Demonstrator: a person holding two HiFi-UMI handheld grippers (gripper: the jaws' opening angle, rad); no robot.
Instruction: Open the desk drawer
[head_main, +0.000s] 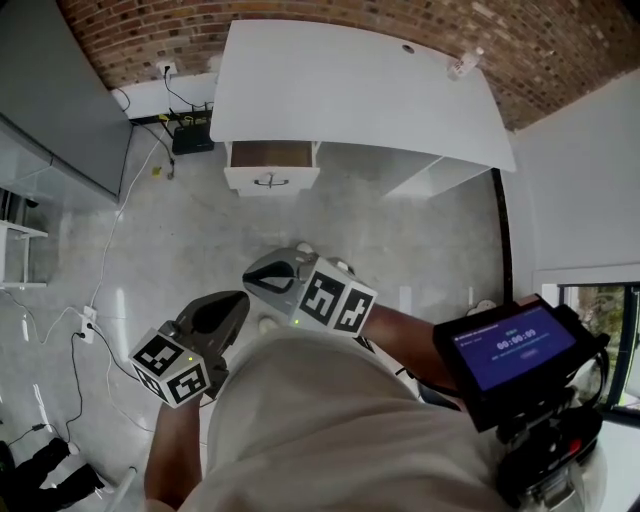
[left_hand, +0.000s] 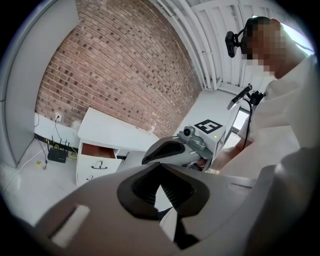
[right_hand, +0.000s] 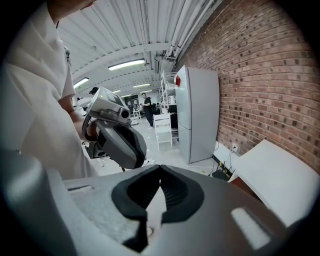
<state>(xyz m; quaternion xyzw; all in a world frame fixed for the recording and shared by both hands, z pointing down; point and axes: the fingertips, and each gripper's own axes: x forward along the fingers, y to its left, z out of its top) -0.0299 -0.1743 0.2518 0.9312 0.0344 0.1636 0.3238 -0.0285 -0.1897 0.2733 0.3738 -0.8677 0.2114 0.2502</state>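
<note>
Brick wall (head_main: 300, 25) backs a white desk (head_main: 350, 90) at upper centre, its drawer (head_main: 272, 178) standing open; well below it, the left gripper (head_main: 224, 312) and right gripper (head_main: 270, 280) hang empty, jaws together

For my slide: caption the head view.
Open top drawer of the white desk by a brick wall; left tool and right tool far from it.

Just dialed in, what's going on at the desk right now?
A person stands some way off from the white desk, holding a tool in each hand close to the body. The top drawer is partly out, its brown inside showing. Neither tool touches it: the left tool and right tool both have jaws together and hold nothing.
</note>
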